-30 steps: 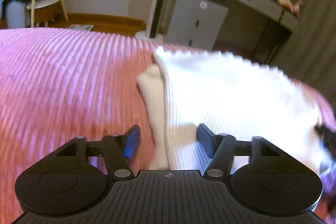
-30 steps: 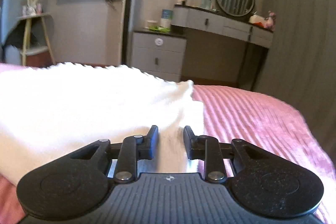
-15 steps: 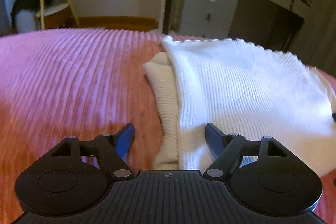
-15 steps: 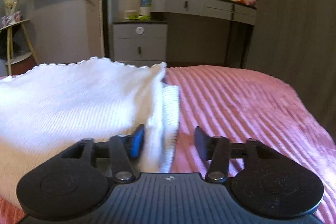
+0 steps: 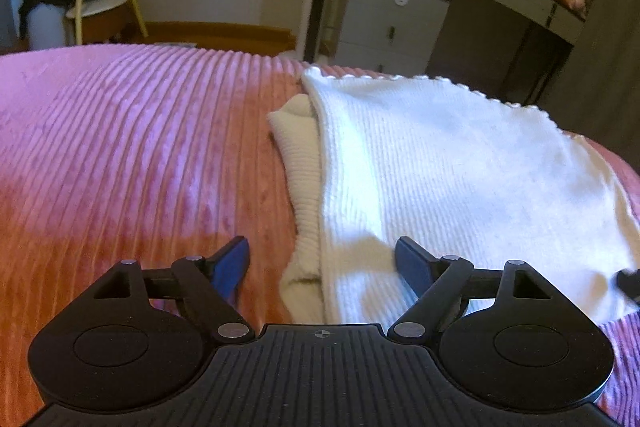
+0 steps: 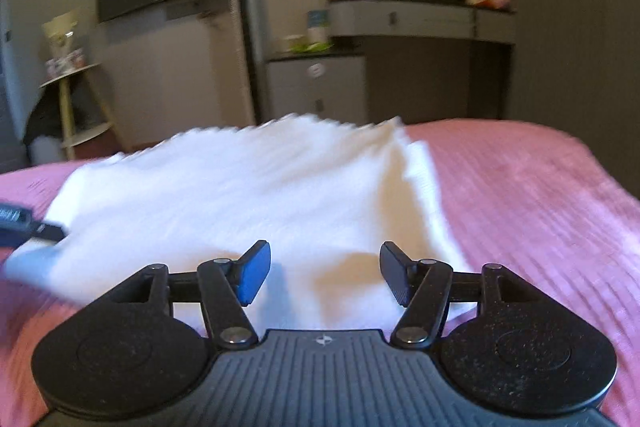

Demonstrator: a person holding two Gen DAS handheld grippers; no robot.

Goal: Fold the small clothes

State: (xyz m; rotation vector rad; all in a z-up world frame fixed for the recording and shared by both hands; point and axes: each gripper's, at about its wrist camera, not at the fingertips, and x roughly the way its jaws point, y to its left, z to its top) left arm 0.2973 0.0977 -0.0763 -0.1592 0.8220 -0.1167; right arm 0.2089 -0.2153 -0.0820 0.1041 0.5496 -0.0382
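Garment: white ribbed knit top (image 5: 460, 179), lying folded on the pink ribbed bedspread (image 5: 132, 155); it fills the centre and right of the left wrist view and the centre-left of the right wrist view (image 6: 240, 195).
Underlayer: a cream knit fold (image 5: 300, 163) peeks out along the garment's left edge in the left wrist view, so the layers are not squared.
Scalloped hem: runs along the far edge, upper right of the left wrist view.
Left claw: (image 5: 322, 263) released, jaws spread wide and just been opening; the garment's near left edge lies between them, pads clear of it.
Right claw: (image 6: 322, 273) released, jaws just been opening; cloth lies under and between them, not pinched. The view is blurred.
Step in hand, as I judge it: letting go after a fold and readying the next grasp.
To do it well: lift both claws straight off so the pads do not drag the top layer.
Next grasp: take the near corners, both layers together, cream fold included.
Fold line: carry the near edge evenly toward the scalloped hem, both sides level.
Risk: soft knit slides on the ribbed bedspread; one-sided pull skews the stack.
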